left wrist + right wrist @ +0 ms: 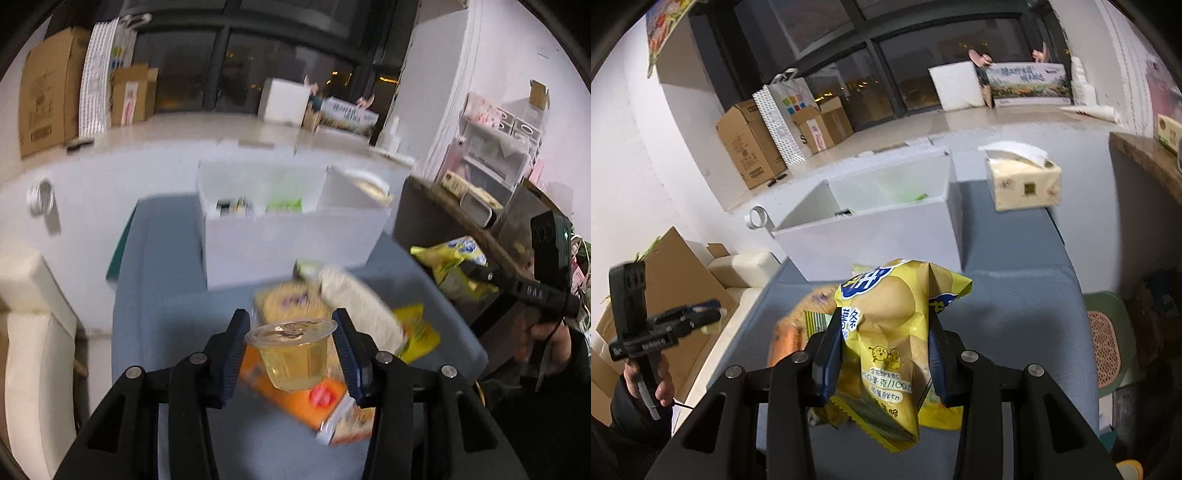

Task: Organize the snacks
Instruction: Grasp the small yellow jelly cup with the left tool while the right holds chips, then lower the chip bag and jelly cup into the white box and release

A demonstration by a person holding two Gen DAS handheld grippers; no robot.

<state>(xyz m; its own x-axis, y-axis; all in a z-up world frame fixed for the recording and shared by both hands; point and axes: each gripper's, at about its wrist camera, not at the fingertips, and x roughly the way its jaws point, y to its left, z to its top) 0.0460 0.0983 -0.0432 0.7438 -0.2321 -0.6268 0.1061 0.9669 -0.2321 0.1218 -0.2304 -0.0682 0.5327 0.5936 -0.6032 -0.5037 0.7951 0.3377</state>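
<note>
A: How is the left gripper (291,345) sitting?

B: It tilts downward over the blue-grey padded table (177,332), its blue-padded fingers (232,354) clamped on a clear plastic jelly cup with a foil lid (293,354). The cup hangs upright between them, clear of the heap below.

A: What's in that heap?

B: An orange flat packet (295,400), a pale ridged white snack pack (358,306) and a small yellow sachet (419,332), all blurred.

A: And the right gripper (884,350)?

B: Also pitched down, gripping a crumpled yellow potato-chip bag (886,332) at its waist; the top flares above the fingers and the bottom droops below. From the left camera it sits off at the right edge, a hand (546,339) around its handle.

A: Where's the container?

B: The white open-topped storage box (871,229) stands beyond both, on the table, with a few items inside. A tissue pack (1023,184) lies just beside it.
</note>
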